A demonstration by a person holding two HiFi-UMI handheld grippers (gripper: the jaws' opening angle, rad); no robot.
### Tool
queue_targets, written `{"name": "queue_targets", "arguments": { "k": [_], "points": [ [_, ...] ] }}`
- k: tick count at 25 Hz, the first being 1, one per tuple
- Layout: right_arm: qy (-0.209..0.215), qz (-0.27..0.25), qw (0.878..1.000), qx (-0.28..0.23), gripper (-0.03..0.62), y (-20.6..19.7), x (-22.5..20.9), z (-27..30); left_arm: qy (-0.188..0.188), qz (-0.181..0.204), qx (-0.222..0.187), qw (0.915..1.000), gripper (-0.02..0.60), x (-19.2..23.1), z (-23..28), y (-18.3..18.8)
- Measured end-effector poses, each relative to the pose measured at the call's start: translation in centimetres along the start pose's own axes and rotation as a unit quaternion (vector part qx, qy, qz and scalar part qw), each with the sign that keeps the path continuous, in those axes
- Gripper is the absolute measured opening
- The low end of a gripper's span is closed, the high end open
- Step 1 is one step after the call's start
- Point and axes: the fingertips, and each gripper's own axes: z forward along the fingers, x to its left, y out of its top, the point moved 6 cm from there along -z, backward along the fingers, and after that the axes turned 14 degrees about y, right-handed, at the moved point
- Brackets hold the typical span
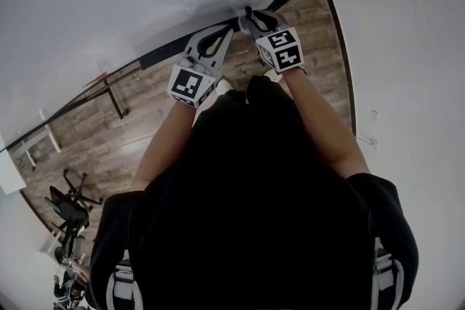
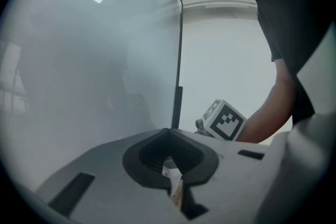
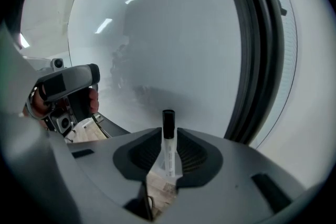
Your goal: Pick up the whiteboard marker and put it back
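Currently right fingers [image 3: 195, 152] spread, whiteboard marker [image 3: 168, 140] between them; left fingers [image 2: 151, 156] pressed together.

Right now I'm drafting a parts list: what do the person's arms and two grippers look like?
Both the left gripper and right gripper are pale grey plastic, their tongs lined with dark ribbed pads. Each carries a white cube with black square markers. The person wears black short sleeves; forearms bare.

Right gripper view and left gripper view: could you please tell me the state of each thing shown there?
whiteboard marker: capped, upright, loose between the jaws.
right gripper: open, a jaw on each side of the marker.
left gripper: shut, empty.
whiteboard: no writing visible.
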Motion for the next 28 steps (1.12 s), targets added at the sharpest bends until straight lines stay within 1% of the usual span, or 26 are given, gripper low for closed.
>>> {"name": "queue_targets", "arguments": {
  "k": [2,7,11,15,20,23,26,28],
  "points": [
    [0.003,-0.001,1.0,0.003,0.086,0.1,0.0,0.3,0.003,-0.001,-0.004,1.0,0.003,0.1,-0.1,0.1],
    [0.002,-0.002,1.0,0.003,0.064,0.2,-0.5,1.1,0.006,-0.002,0.018,0.9998,0.003,0.9,0.0,-0.6],
    [0.003,-0.002,1.0,-0.004,0.063,0.2,-0.5,0.9,0.011,0.002,0.007,0.9999,0.003,1.2,0.0,0.1],
    [0.01,-0.009,1.0,-0.01,0.061,0.6,-0.2,0.2,0.017,0.0,0.011,0.9998,0.003,1.1,-0.2,0.3],
    [0.026,-0.02,0.999,-0.024,0.061,1.3,0.4,-1.1,0.023,0.001,0.001,0.9997,0.003,0.4,-0.3,1.1],
    [0.038,-0.023,0.998,-0.033,0.061,1.7,0.9,-1.3,0.028,-0.006,0.001,0.9996,0.003,0.4,-0.7,1.2],
    [0.05,-0.032,0.997,-0.04,0.061,2.2,1.2,-1.6,0.038,-0.008,-0.009,0.9992,0.003,0.3,-0.9,1.7],
    [0.059,-0.039,0.996,-0.046,0.061,2.7,1.3,-2.2,0.046,-0.007,-0.008,0.9989,0.003,0.0,-0.9,2.0]
  ]
}}
